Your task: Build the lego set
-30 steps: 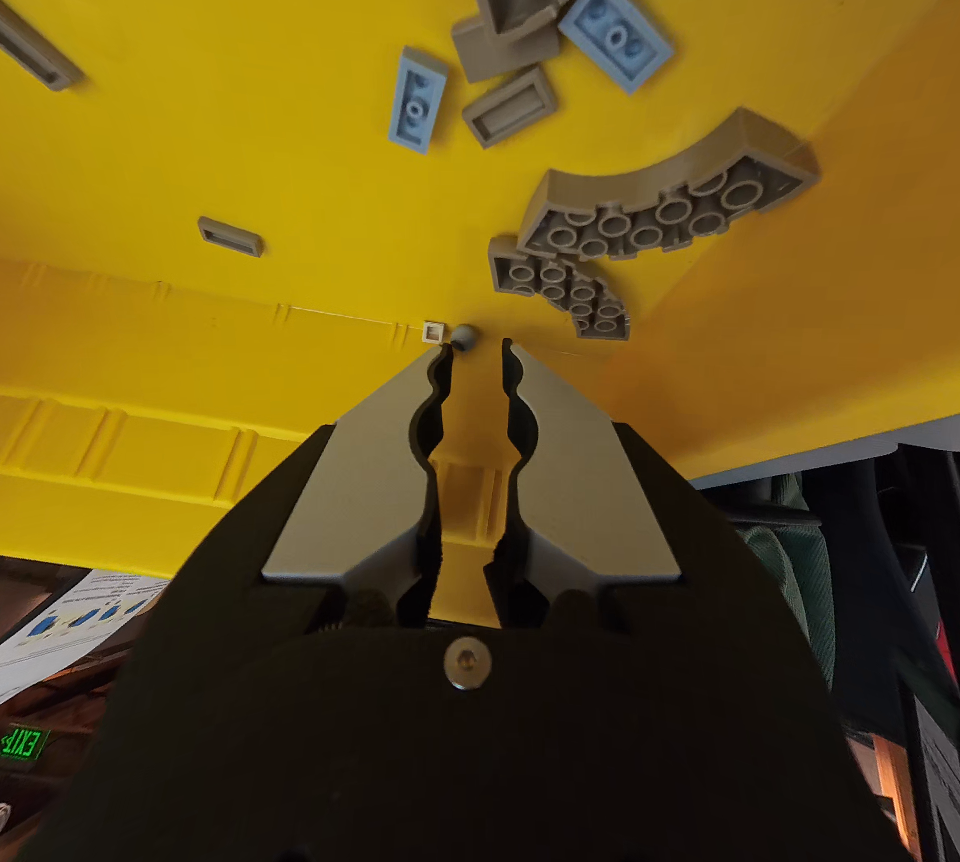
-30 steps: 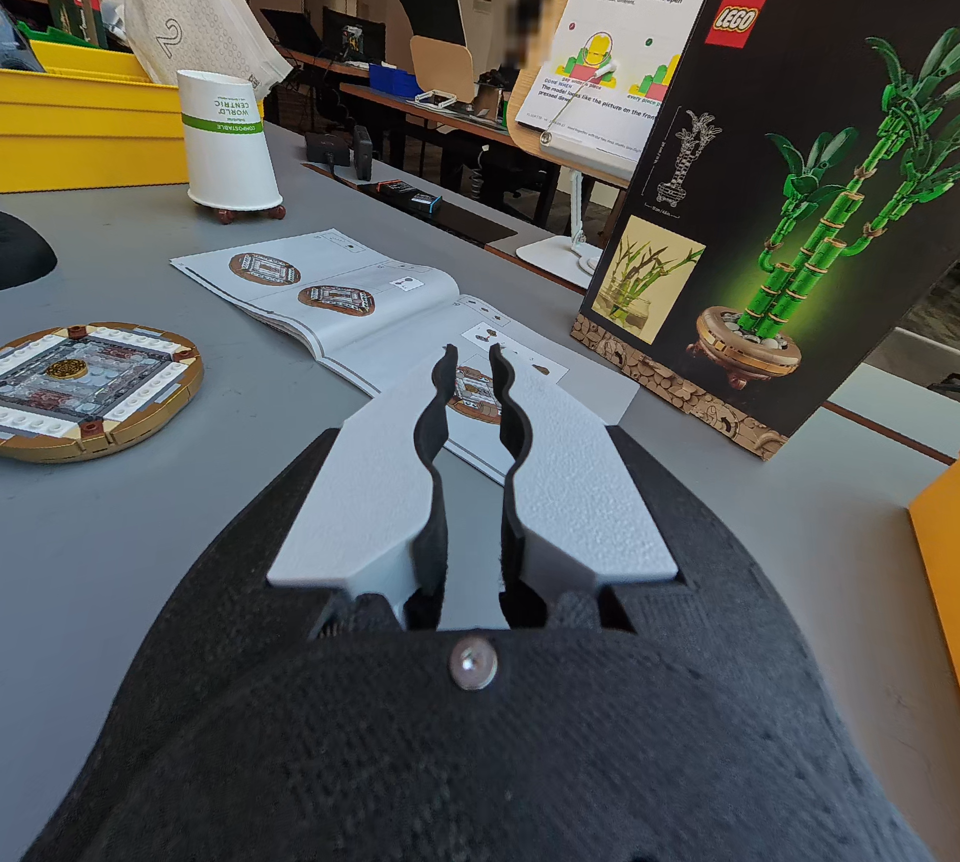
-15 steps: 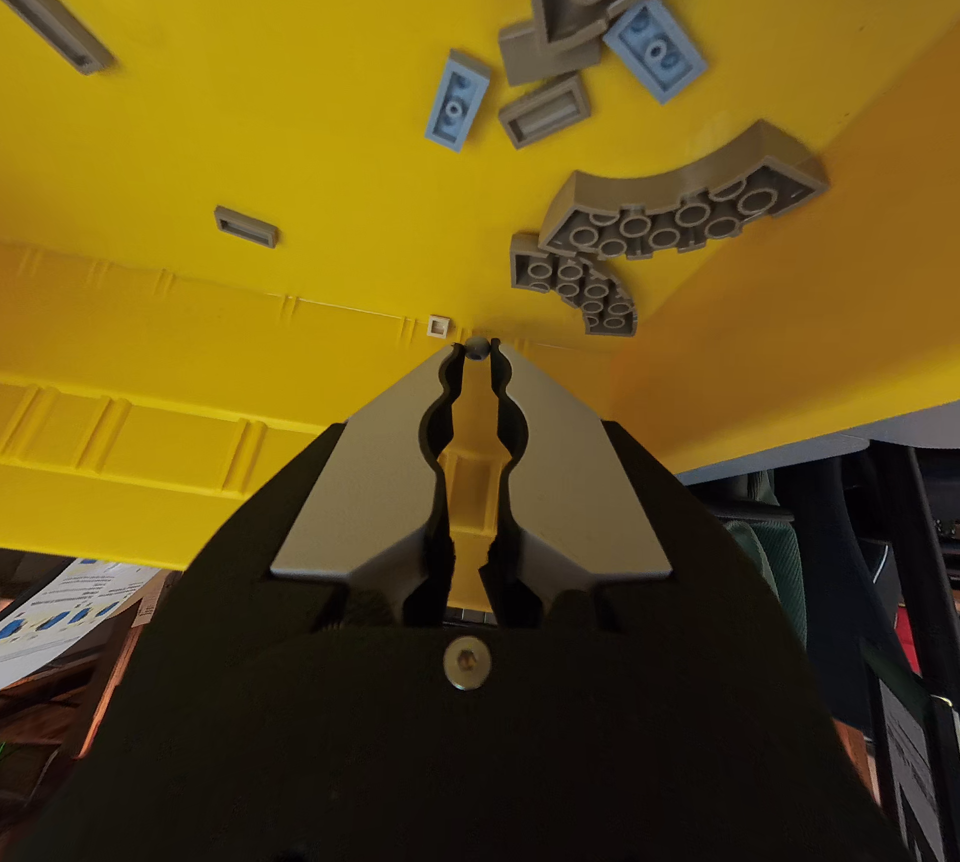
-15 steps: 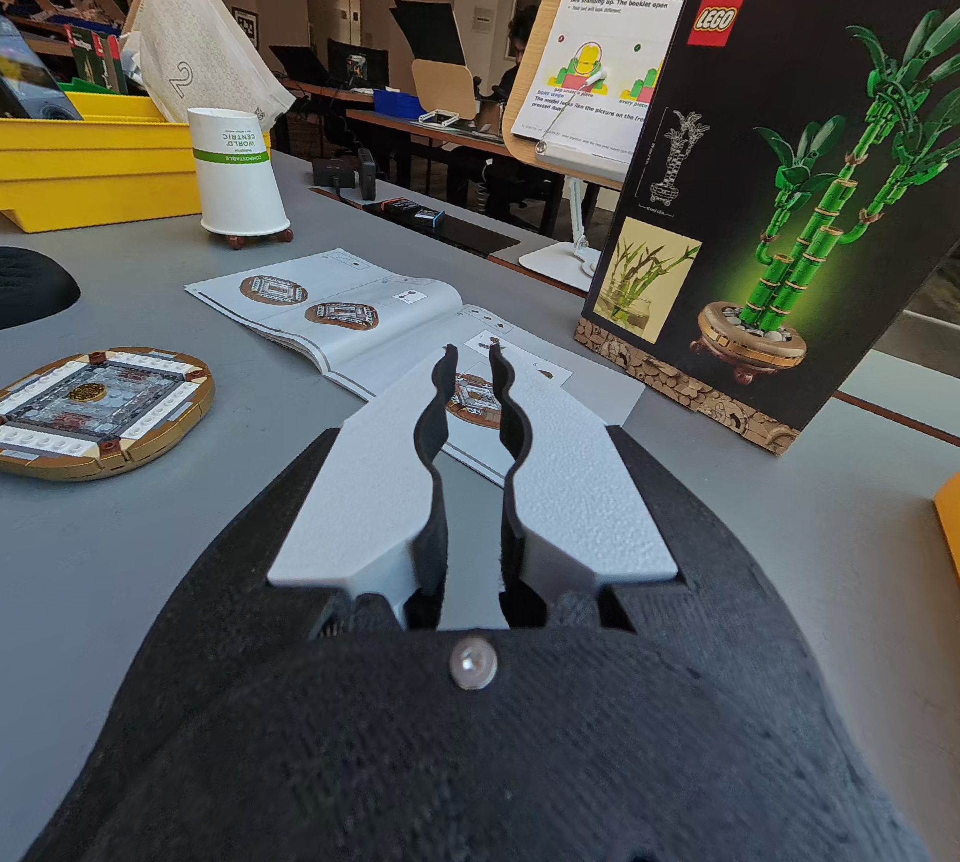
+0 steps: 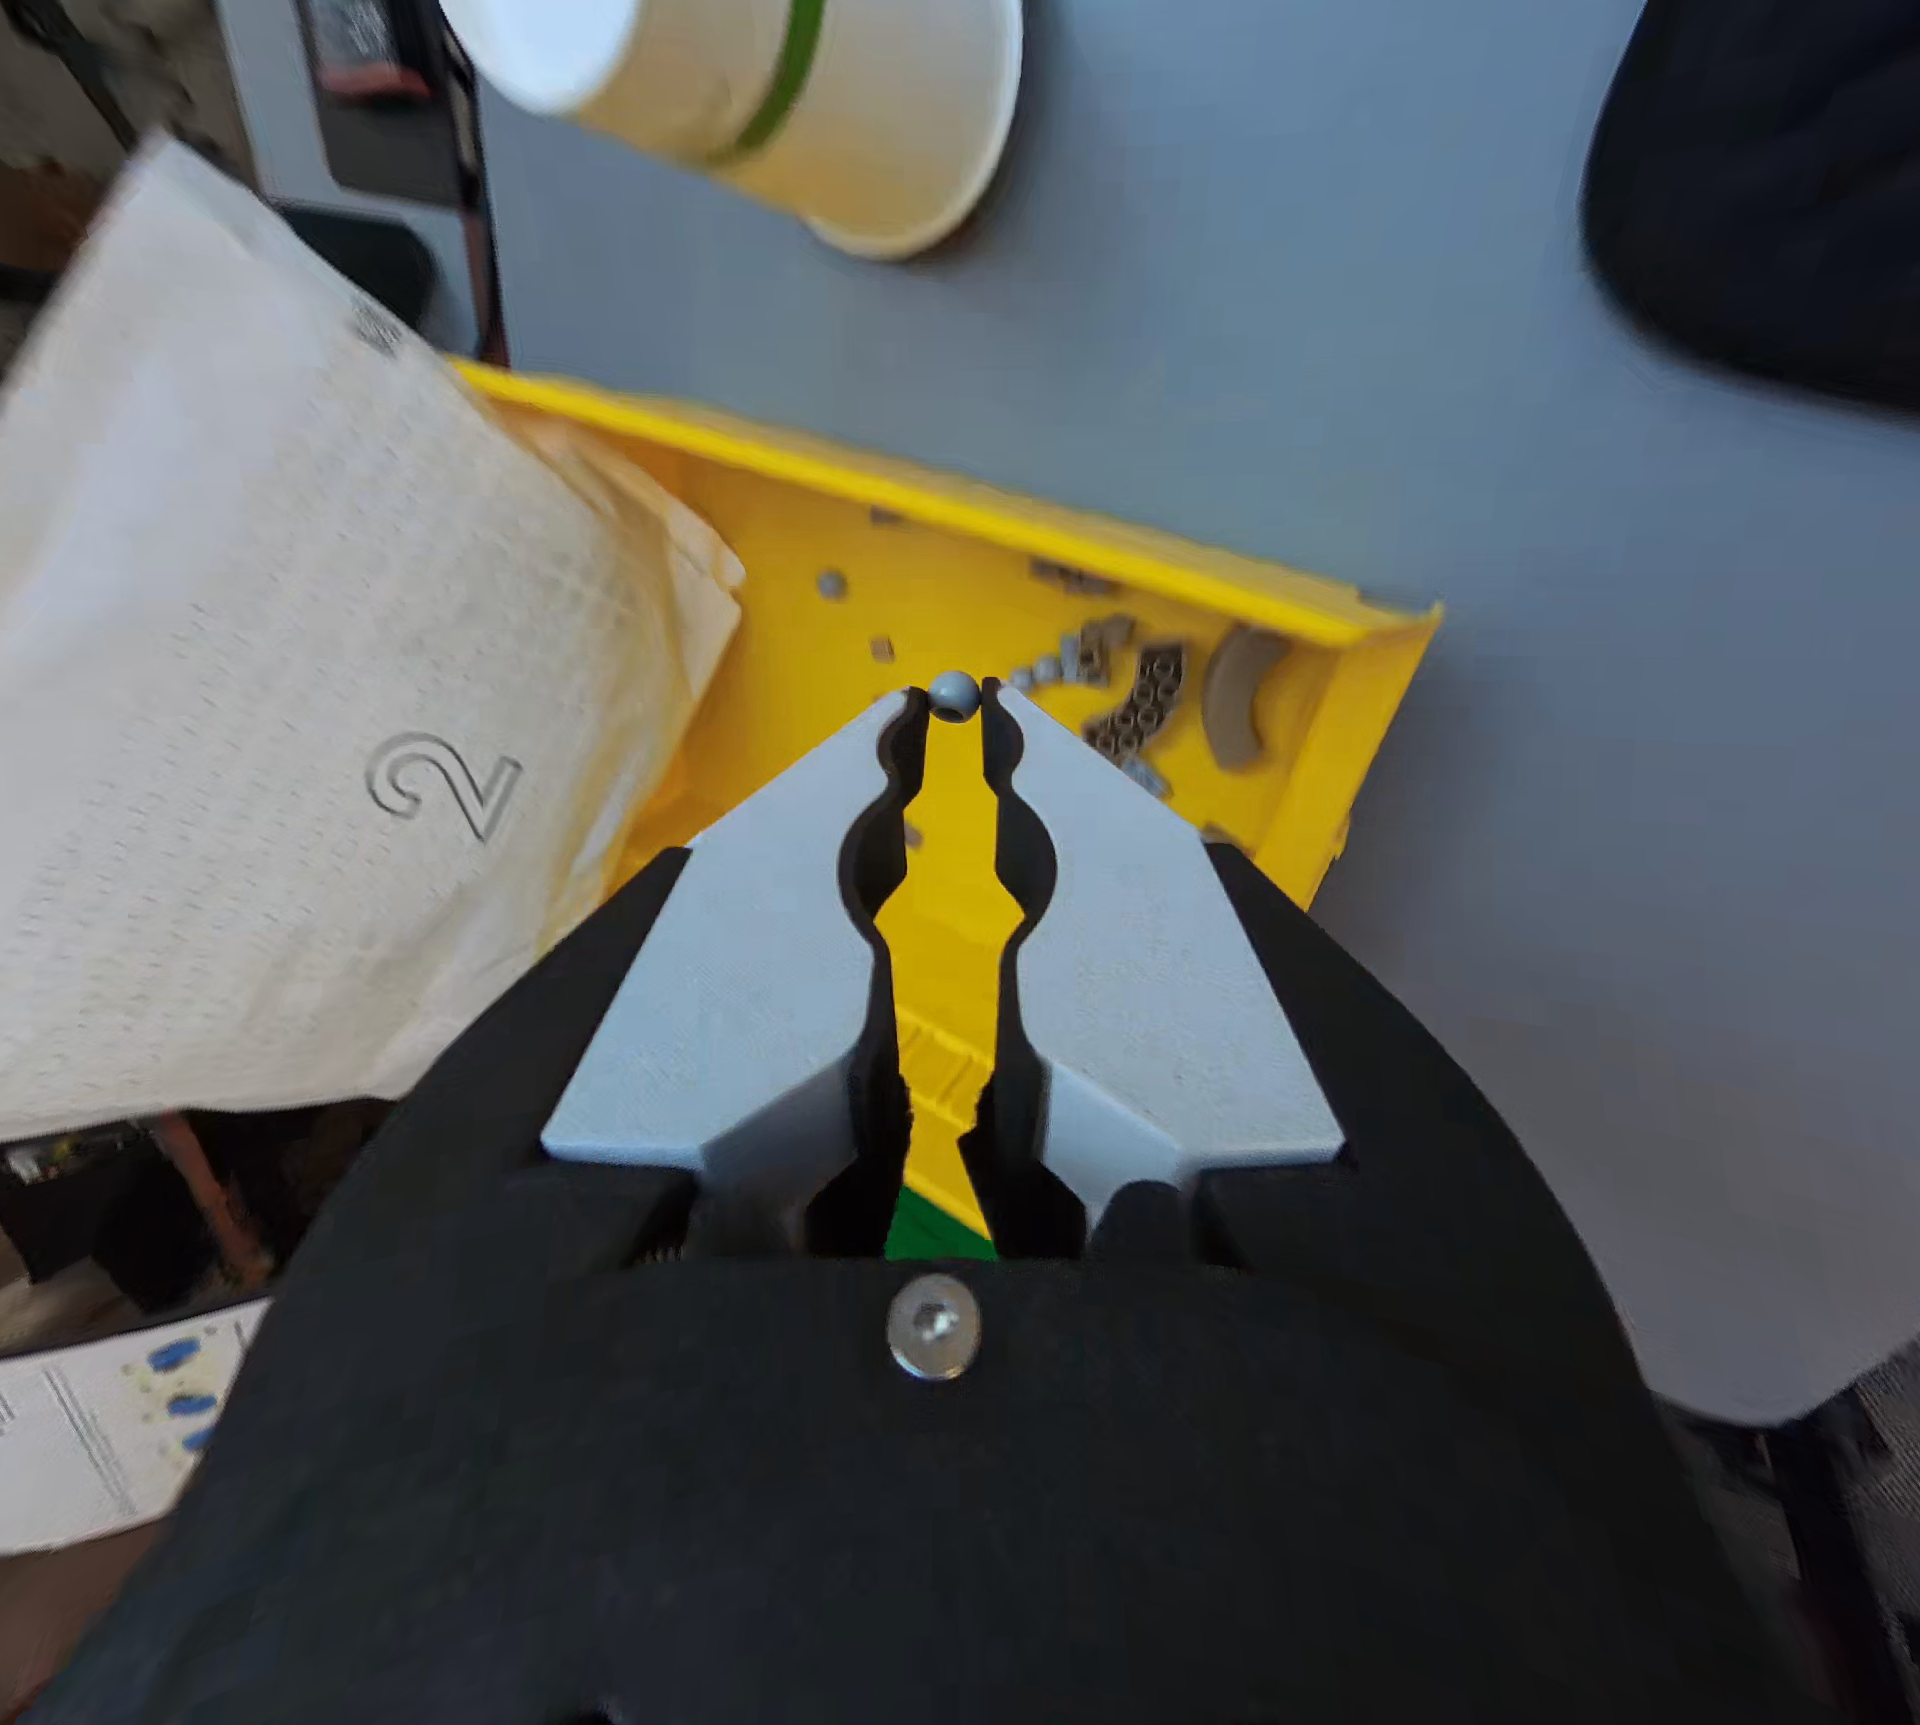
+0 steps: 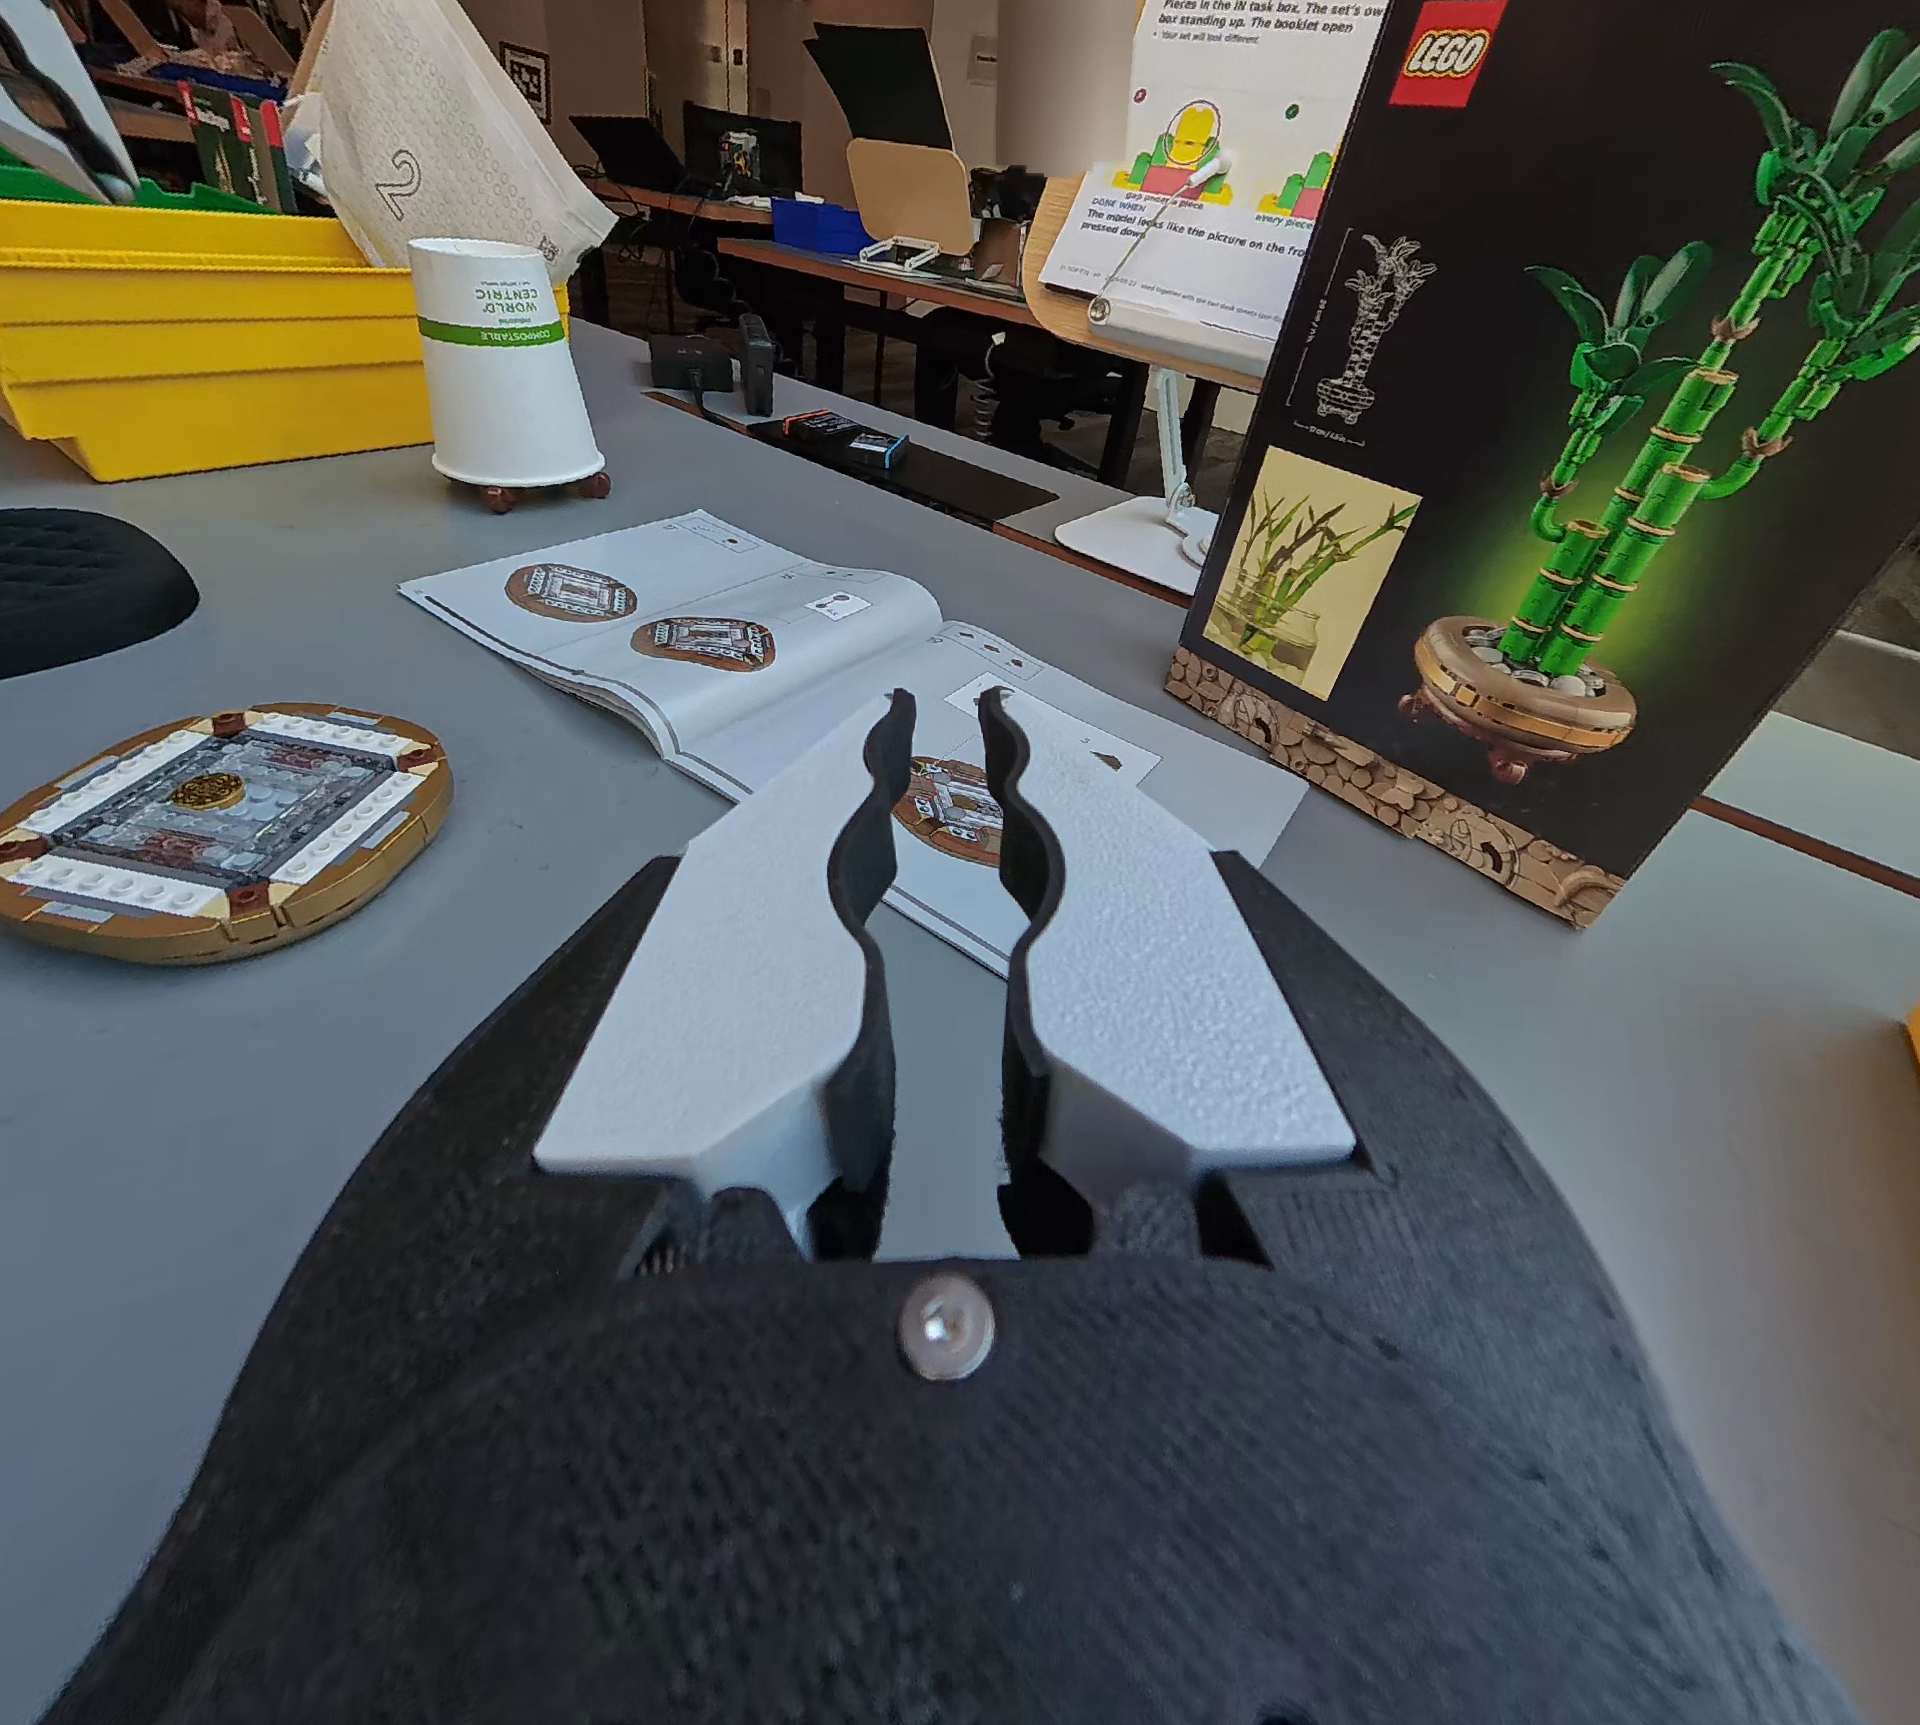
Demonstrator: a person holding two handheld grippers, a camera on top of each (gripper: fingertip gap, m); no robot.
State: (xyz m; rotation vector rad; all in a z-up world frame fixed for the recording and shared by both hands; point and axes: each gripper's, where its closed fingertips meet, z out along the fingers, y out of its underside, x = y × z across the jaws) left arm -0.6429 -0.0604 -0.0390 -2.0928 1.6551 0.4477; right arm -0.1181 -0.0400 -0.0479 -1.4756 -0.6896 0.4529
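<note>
left wrist view, left claw [image 5: 953,696] pinching small grey ball [image 5: 953,694], right claw [image 6: 945,699] slightly spread, empty

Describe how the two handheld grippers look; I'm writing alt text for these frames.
Both match. The left gripper and the right gripper each have a black, rough-textured body, two pale grey wedge-shaped fingers with wavy black inner edges, and one silver screw centred below the fingers. No cables, sleeves or markings show on either.

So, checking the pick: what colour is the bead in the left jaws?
Grey bead, clearest in the left wrist view.
</note>
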